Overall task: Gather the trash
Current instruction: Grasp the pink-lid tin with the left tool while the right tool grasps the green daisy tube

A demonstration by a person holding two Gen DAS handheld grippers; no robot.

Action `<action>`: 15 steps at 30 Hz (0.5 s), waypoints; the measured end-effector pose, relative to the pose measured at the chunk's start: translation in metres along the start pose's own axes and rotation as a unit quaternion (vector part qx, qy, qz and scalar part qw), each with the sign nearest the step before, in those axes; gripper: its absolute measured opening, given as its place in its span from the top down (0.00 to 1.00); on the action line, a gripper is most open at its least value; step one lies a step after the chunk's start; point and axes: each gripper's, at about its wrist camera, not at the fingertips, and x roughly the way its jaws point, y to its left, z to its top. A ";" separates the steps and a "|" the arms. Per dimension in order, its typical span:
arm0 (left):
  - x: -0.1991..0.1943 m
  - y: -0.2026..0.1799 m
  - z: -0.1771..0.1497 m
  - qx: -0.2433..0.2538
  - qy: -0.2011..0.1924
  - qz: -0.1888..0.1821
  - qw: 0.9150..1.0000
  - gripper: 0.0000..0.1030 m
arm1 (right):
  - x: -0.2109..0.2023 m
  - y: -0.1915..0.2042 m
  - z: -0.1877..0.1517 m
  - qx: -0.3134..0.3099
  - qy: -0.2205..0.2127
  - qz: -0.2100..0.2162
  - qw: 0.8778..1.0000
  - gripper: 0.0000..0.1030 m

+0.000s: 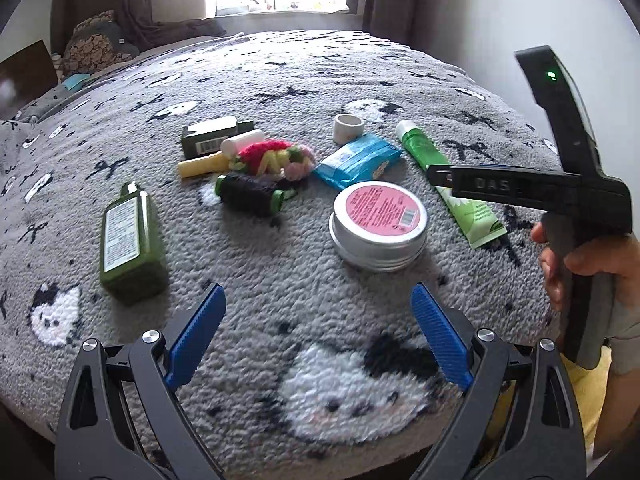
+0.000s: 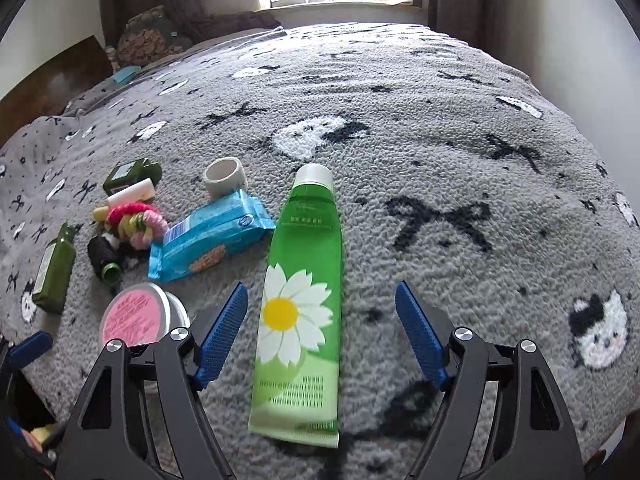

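Here both tools, left tool [image 1: 316, 332] and right tool [image 2: 322, 330], hang spread above green tube [image 2: 304, 300].

The black bar hides part of the green tube [image 1: 460, 196].
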 end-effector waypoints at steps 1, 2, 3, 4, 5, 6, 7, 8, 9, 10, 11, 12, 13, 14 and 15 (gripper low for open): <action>0.004 -0.004 0.004 0.003 0.001 -0.005 1.000 0.14 | 0.006 -0.001 0.003 0.002 0.005 0.000 1.000 0.28; 0.009 -0.008 0.007 0.006 0.003 -0.010 1.000 0.14 | 0.014 -0.002 0.008 0.003 0.011 -0.002 1.000 0.29; 0.013 -0.012 0.010 0.007 0.005 -0.014 1.000 0.14 | 0.019 -0.002 0.011 0.003 0.014 -0.002 1.000 0.30; 0.019 -0.015 0.014 0.008 0.007 -0.017 1.000 0.14 | 0.022 -0.003 0.013 0.003 0.016 0.001 1.000 0.30; 0.025 -0.017 0.017 0.007 0.008 -0.018 1.000 0.15 | 0.025 -0.002 0.016 0.003 0.016 0.002 1.000 0.30; 0.030 -0.019 0.020 0.004 0.010 -0.019 1.000 0.16 | 0.028 -0.002 0.020 0.001 0.017 0.004 1.000 0.31; 0.036 -0.020 0.024 0.001 0.012 -0.022 1.000 0.16 | 0.029 -0.002 0.022 0.000 0.017 0.005 1.000 0.31; 0.041 -0.021 0.027 -0.002 0.014 -0.024 1.000 0.17 | 0.031 -0.002 0.025 -0.001 0.018 0.006 1.000 0.32; 0.046 -0.022 0.030 -0.005 0.017 -0.023 1.000 0.18 | 0.034 -0.001 0.028 -0.005 0.020 0.005 1.000 0.33; 0.051 -0.023 0.033 -0.006 0.018 -0.024 1.000 0.18 | 0.037 0.000 0.031 -0.009 0.022 0.003 1.000 0.34; 0.055 -0.024 0.035 -0.007 0.018 -0.026 0.999 0.19 | 0.039 0.001 0.032 -0.016 0.022 0.000 1.000 0.36; 0.059 -0.026 0.038 -0.008 0.021 -0.025 0.999 0.20 | 0.040 0.002 0.034 -0.023 0.022 -0.003 1.000 0.40; 0.063 -0.026 0.040 -0.009 0.024 -0.025 0.999 0.21 | 0.041 0.002 0.034 -0.028 0.021 -0.004 0.999 0.41; 0.067 -0.026 0.041 -0.008 0.028 -0.026 0.999 0.24 | 0.041 0.001 0.034 -0.029 0.019 -0.003 0.999 0.46; 0.071 -0.027 0.041 -0.008 0.032 -0.027 0.999 0.27 | 0.041 -0.002 0.035 -0.029 0.018 -0.002 0.999 0.55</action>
